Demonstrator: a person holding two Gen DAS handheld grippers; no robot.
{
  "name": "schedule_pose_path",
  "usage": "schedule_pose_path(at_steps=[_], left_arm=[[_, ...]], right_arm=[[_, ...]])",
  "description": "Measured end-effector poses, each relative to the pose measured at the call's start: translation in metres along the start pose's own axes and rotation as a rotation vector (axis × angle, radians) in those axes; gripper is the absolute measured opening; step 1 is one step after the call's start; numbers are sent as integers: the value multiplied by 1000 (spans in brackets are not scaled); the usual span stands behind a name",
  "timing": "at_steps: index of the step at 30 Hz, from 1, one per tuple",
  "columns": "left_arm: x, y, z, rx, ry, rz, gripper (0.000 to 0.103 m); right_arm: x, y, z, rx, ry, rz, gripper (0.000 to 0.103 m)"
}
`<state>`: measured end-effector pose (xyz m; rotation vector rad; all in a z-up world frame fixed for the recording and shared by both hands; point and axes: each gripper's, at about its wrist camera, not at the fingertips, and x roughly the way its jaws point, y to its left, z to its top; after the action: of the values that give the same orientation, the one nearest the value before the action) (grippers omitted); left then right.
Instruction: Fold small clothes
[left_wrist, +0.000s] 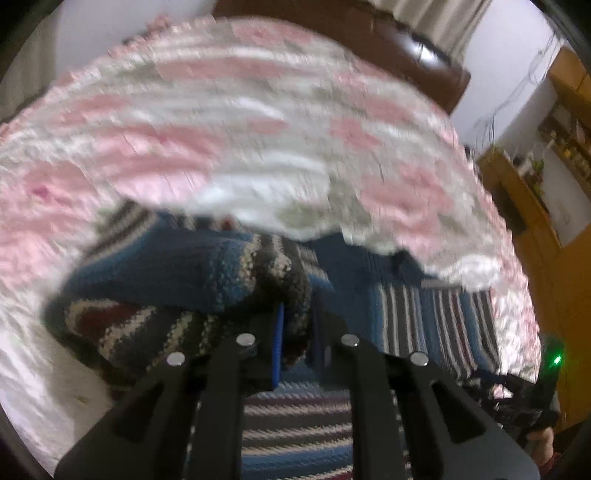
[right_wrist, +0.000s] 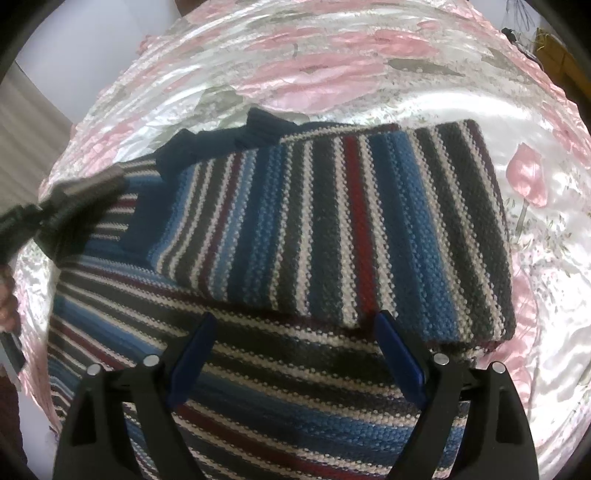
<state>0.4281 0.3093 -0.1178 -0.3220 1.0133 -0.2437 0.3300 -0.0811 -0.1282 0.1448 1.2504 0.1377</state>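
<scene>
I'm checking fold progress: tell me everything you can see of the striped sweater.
The sweater is a chunky knit, striped blue, dark grey, white and red. It lies on a pink flowered bedspread, one side already folded over its body. The left gripper pinches a lifted sleeve; the right gripper is open just above it.

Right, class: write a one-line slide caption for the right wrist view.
Open right gripper hovers over a striped knit sweater, one part folded, on a floral bedspread.

One striped knit sweater (right_wrist: 332, 229), one floral satin bedspread (right_wrist: 424, 74), two grippers: left (left_wrist: 295, 343) at 6 o'clock, right (right_wrist: 295, 354) at 6 o'clock
</scene>
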Motion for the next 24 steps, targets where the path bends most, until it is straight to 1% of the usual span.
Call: schedule_pose_path(at_steps=[2,3,4,5,6,7,9,11,12,13,14,15,16,17,18,20,21,23,24], left_arm=[[15,0,-11,13,41,3,15],[22,1,-17,13,54,1,19],[29,2,-24,9,78,-2,29],[35,4,-31,4,106,1,34],[38,5,-35,1,119,-1,37],[38,5,-39,6,120,-1,37],[28,3,-44,22,120,-14,37],[9,2,-48,25,125,-66,45],[-5,4,-51,23,127,-94,58],[-16,6,-52,24,122,-107,61],[-27,9,-53,30,114,-113,61],[-39,13,-51,46,104,-96,61],[-49,18,-48,62,92,-45,61],[-54,26,-41,71,92,30,61],[-58,33,-34,72,87,77,61],[-64,52,-19,42,49,145,61],[-62,65,-7,27,65,194,61],[-51,84,6,12,117,233,60],[-47,91,9,7,124,251,60]], right_arm=[[2,0,-1,-4,4,-5,88],[4,0,-1,-6,7,-9,88],[6,0,-1,-8,9,-12,89],[7,1,-1,-9,11,-15,89],[8,1,-1,-7,15,-20,89],[9,2,-1,-7,17,-24,90],[9,5,0,-17,19,-31,90],[7,8,1,-20,15,-29,89],[5,10,3,-19,14,-22,89],[4,13,5,-20,12,-14,89],[3,16,6,-24,12,-8,89],[3,22,9,-30,11,-2,89],[3,28,11,-35,12,1,89],[3,34,13,-41,15,6,89],[4,44,16,-52,28,15,89],[8,63,22,-78,55,30,89],[12,77,26,-100,76,24,89],[18,103,36,-141,94,10,87],[20,113,40,-152,95,11,87]])
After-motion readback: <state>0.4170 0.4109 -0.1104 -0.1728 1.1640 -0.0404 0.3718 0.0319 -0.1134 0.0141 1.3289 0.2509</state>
